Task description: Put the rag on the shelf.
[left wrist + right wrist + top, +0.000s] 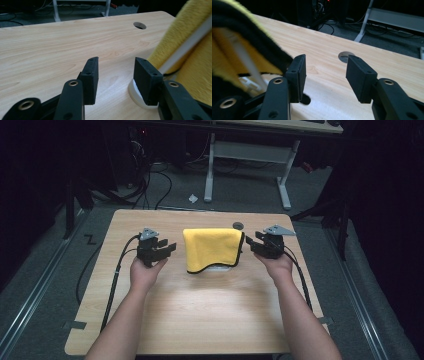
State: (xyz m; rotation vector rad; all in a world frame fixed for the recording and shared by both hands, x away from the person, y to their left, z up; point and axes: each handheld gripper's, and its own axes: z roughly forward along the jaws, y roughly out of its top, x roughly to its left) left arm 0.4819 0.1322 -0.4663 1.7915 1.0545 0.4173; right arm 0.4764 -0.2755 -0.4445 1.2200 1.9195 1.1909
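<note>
A yellow cloth [212, 249] with a dark edge hangs draped over a white rack [220, 267] near the middle of the wooden table [200, 310], a little toward its far side. The cloth falls down both sides of the rack, and the rack's round white base shows under its lower edge.

The left gripper [167, 249] sits just beside the cloth's left side, held in the person's left hand [145, 272]. Its 2 jaws stand apart with nothing between them. In the left gripper view the same gripper [116, 75] shows bare wood in the gap, with the cloth [190, 37] and a white bar of the rack [185, 47] close at the right and the white base [133, 93] behind the right jaw.

The right gripper [251, 243] is just beside the cloth's right edge, in the right hand [277, 265]. Its jaws are also apart and empty. In the right gripper view this gripper [325, 75] frames bare table, and the cloth's dark edge [249, 32] hangs close by the left jaw; whether they touch cannot be told.

A round hole [238, 225] lies in the table just behind the cloth.
</note>
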